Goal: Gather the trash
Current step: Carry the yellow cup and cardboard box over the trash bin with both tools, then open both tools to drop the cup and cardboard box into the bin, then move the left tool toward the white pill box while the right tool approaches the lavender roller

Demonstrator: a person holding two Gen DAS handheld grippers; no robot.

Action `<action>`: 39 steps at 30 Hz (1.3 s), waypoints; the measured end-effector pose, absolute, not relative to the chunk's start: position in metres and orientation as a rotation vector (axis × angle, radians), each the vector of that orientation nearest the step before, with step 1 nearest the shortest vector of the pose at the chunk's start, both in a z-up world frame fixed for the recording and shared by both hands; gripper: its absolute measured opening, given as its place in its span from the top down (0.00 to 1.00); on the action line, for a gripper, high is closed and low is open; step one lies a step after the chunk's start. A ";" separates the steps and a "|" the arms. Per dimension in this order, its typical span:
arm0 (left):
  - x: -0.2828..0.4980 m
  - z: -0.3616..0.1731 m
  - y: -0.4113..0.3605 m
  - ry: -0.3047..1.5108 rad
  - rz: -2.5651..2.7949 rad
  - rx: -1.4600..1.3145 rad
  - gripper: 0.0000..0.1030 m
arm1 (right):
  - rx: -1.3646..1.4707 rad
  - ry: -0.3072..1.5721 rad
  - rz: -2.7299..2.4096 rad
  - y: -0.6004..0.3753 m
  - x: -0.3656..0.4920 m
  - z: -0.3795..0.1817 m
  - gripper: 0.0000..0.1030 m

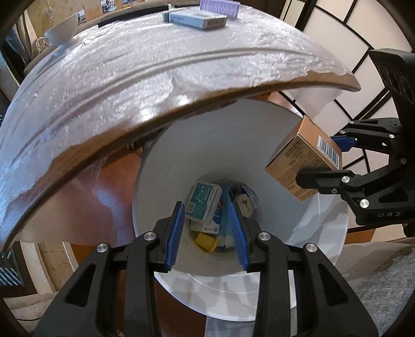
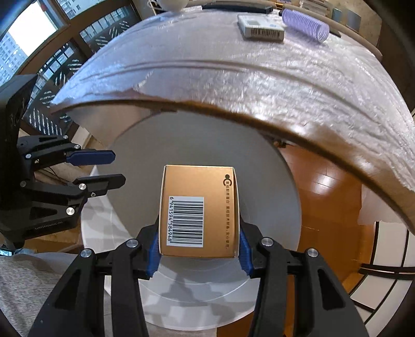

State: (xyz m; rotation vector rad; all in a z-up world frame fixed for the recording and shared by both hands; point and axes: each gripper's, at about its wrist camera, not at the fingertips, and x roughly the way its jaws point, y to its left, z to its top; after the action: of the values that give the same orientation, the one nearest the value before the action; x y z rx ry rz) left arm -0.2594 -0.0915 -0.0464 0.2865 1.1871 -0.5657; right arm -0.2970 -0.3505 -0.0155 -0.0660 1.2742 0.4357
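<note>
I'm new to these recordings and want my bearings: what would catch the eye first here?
The gold box with its barcode, clamped in the right gripper over the white bin beside the table. Next, the bin's bottom, already littered with a teal box and a yellow piece, seen between the empty left gripper fingers.

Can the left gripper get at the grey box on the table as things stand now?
Probably yes. The left gripper holds nothing and hangs over the white bin. The grey box lies uncovered on the table, and nothing stands before it.
</note>
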 end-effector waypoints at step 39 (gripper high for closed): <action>-0.176 0.053 -0.157 0.905 -0.404 0.234 0.04 | -0.069 0.869 0.112 -0.459 -0.154 0.095 0.04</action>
State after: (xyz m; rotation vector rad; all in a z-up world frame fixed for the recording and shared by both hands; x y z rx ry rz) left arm -0.1759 -0.1568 0.0534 0.2340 0.9054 -0.4036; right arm -0.1545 -0.4595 0.0950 -0.0691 0.8690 0.1123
